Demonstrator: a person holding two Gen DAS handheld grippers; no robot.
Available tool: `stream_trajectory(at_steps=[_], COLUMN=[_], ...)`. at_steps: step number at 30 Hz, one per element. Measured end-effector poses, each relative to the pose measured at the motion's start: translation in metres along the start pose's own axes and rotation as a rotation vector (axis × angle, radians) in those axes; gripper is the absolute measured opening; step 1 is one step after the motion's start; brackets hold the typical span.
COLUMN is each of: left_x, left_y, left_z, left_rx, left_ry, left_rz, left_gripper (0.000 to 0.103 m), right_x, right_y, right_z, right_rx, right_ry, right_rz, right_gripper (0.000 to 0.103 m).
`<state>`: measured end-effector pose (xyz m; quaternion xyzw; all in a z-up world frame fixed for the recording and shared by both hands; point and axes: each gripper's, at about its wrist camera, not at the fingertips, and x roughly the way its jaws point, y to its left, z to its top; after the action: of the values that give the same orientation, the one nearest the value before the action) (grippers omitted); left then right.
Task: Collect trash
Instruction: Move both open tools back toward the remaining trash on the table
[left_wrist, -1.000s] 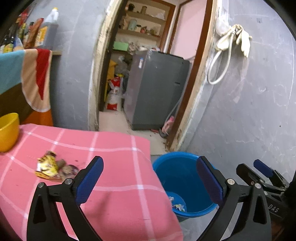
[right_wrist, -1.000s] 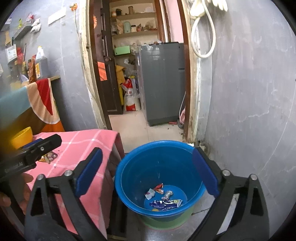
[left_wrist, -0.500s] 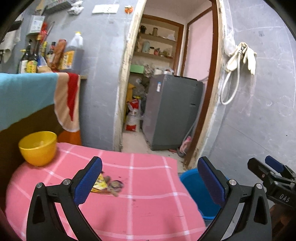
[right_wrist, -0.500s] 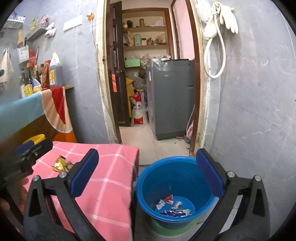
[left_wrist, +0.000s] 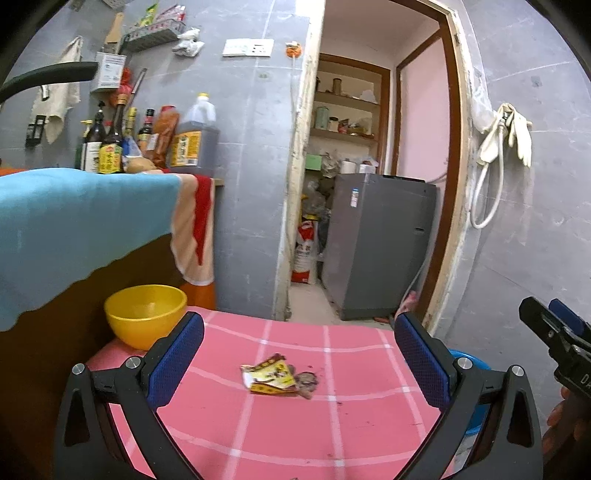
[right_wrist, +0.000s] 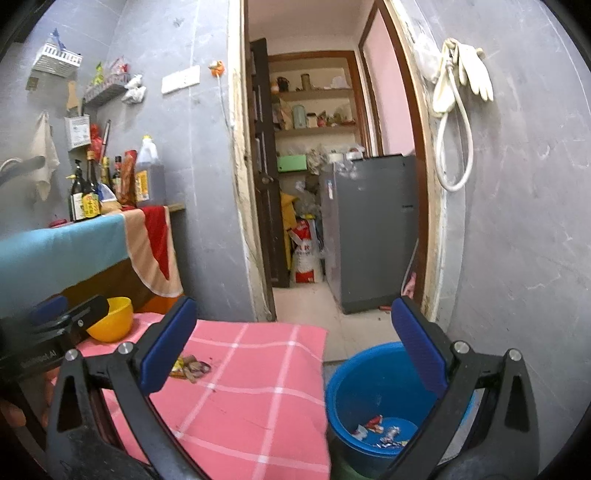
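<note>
Both tools are spread wide and hold nothing. Seen from its own camera, the left hand-held gripper (left_wrist: 295, 369) hangs over the desk (left_wrist: 369, 435), its blue pads (left_wrist: 173, 360) either side of the trash; the right hand-held gripper (right_wrist: 295, 347) sits further right, one pad over the pink cloth and the other over the blue bucket (right_wrist: 354, 373).

Grey tiled walls (left_wrist: 251, 147) enclose the room, and an open doorway shows a grey appliance (left_wrist: 373, 247) and shelves (left_wrist: 345, 103) behind it. A teal cloth (left_wrist: 74, 221) drapes a higher counter on the left, with bottles (left_wrist: 110, 147) standing on it. The desk wears a pink checked cloth. The bucket stands on the floor just beside the desk's right edge, with a few wrappers (right_wrist: 380, 432) in its bottom. A yellow bowl (left_wrist: 144, 314) rests at the desk's far left corner.

The crumpled yellow wrapper (left_wrist: 269, 378) lies near the desk's middle, flat, its long axis running roughly left to right, with one corner pointing up toward the doorway. A small brownish scrap (left_wrist: 306, 382) touches its right end.
</note>
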<state>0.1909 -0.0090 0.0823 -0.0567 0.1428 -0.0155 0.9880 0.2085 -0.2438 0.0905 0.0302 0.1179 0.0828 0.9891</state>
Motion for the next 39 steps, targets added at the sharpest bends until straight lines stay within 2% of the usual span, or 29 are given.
stream_trajectory(at_steps=[15,25,33,39], left_x=[-0.017,-0.003,0.021,0.046], left_y=[0.039,0.057,0.074,0.075], left_z=[-0.009,-0.026,-0.039,-0.046], left_rx=[0.002,-0.008,0.021,0.062], left_ry=[-0.086,-0.089,-0.050,0.041], left_rz=[0.088,0.114,0.105,0.059], left_gripper=[0.101,0.101,0.101,0.101], right_x=[0.003,0.019,0.046,0.071], right_y=[0.041,0.055,0.062,0.064], right_z=[-0.007,-0.020,-0.032,-0.040], right_rx=[-0.049,-0.095,-0.126,-0.149], right_ry=[-0.098,-0.125,-0.091,-0.013], right_rz=[0.086,0.132,0.149,0.166], right_gripper=[0.102,0.102,0.102,0.102])
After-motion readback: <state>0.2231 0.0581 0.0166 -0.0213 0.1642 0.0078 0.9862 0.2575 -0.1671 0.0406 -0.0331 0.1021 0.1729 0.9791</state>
